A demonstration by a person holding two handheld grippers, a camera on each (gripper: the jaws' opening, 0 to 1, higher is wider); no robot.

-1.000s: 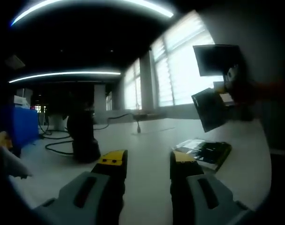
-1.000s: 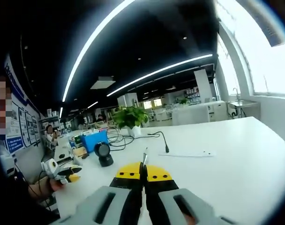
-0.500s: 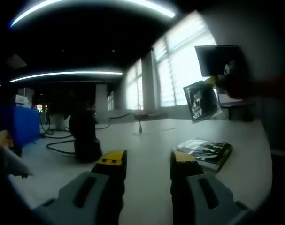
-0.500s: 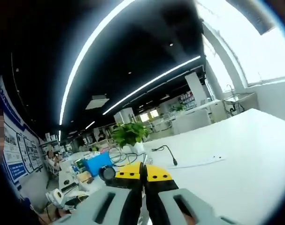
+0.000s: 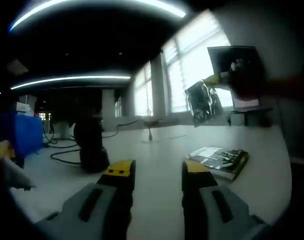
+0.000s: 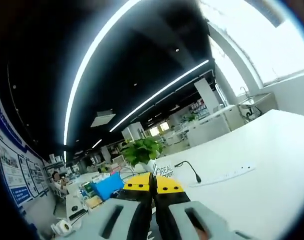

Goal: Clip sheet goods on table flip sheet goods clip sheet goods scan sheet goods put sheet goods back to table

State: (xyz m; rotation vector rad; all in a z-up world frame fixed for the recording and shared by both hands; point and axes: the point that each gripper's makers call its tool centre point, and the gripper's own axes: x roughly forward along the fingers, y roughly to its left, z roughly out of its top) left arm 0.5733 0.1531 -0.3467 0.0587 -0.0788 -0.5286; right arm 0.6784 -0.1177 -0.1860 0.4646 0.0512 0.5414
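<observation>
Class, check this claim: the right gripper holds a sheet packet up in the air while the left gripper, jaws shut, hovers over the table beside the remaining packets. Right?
Not quite. The left gripper has its jaws open, not shut, as the left gripper view shows. The rest stands: the right gripper holds a sheet packet aloft, with the remaining packets on the table.

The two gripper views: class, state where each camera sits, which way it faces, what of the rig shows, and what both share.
Left gripper view: rides the left claw, jaws apart, facing across the white table toward windows, a black scanner stand and a flat dark packet stack.
Right gripper view: rides the right claw, shut on a thin glossy sheet packet, tilted toward the ceiling.
Shared: table, packet.
</observation>
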